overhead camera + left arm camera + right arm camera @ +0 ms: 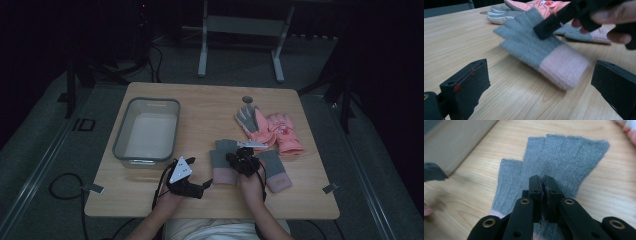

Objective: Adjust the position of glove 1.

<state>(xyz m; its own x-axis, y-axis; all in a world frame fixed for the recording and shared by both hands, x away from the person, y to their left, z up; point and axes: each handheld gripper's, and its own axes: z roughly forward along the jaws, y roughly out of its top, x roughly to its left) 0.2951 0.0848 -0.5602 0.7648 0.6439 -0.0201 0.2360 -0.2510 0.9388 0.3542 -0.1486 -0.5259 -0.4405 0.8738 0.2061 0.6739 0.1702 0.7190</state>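
Knit glove (559,157), grey with a pink cuff, looks soft and light, so we expect it to sag and fold when lifted, not to slip. The right gripper (543,185) has its jaws pressed together on the glove's middle, w/ knit pinched between them; the glove lies flat just ahead of it. We think a grip nearer the cuff would bunch less. The left gripper (541,82) stands wide open, holding nothing, the cuff just in front of it. Beyond the right gripper lie a second grey glove (275,170) and pink gloves (280,131). The grey bin (147,131) stands beyond the left gripper, w/ bare table (200,107) between, approx. enough room to carry across.
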